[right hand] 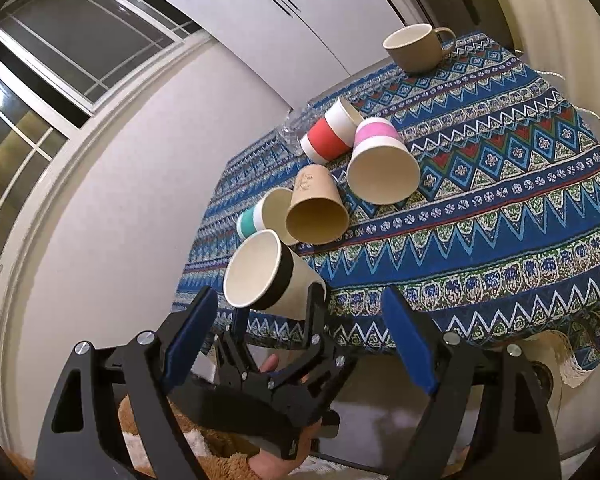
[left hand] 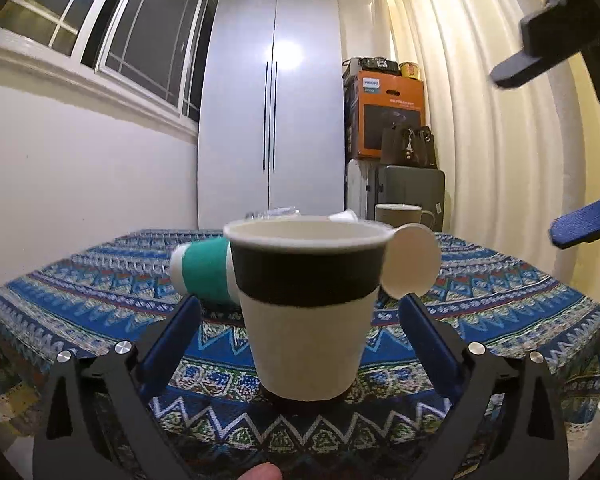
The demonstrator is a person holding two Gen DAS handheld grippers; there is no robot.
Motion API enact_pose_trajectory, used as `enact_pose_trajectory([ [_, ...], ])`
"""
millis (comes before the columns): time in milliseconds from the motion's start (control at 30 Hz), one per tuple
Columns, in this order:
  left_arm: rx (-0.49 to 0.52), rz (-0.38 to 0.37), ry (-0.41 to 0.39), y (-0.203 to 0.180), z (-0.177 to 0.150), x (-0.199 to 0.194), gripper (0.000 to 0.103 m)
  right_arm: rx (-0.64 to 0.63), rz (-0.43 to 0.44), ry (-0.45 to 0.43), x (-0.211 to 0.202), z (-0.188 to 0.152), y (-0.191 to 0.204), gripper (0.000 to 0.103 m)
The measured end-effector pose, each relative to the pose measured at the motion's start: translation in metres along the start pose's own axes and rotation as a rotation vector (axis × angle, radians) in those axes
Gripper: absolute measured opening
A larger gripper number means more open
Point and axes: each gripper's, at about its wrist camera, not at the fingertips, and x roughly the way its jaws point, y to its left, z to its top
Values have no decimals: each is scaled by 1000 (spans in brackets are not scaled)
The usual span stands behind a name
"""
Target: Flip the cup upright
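Standing mouth-up at lower centre of the left wrist view, the black-banded paper cup [left hand: 306,304] sits on the patterned tablecloth [left hand: 500,320] between the spread fingers of the left gripper [left hand: 300,316], which flank it without visibly touching, so this cup looks just righted and let go. The right gripper [right hand: 296,312], low in its own frame, is also spread and holds nothing. I judge the next move to be drawing the left gripper back without nudging the cup, then picking another tipped one. Farther up the right wrist view I count four paper cups on their sides: the teal-banded cup [right hand: 256,220] just beyond the black one, the plain brown cup [right hand: 316,208] touching it, then the pink-banded cup [right hand: 380,164] and red-banded cup [right hand: 332,136]. One ceramic mug [right hand: 414,50] stands upright at upper right, and something clear and glassy [right hand: 294,128] lies beside the red cup
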Motion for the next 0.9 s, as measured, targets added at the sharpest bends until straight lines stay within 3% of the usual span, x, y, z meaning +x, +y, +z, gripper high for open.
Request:
enact_pose_trajectory([
  [167,43,-46,-3,-6,12,-30,97,-22,34,-44,-13,-1,4,83],
  [300,82,-90,-46,-3,45,-57,97,-44,94,-89,-29,-4,10,83],
  [400,110,-71,-41,7,75,-74,97,-83,136,-131,-41,-7,19,86],
  [667,97,-261,18,55,148,-123,97,-223,199,-175,-62,-22,61,87],
  [900,24,-387,63,109,179,-141,97,-413,135,-219,-82,-46,107,87],
])
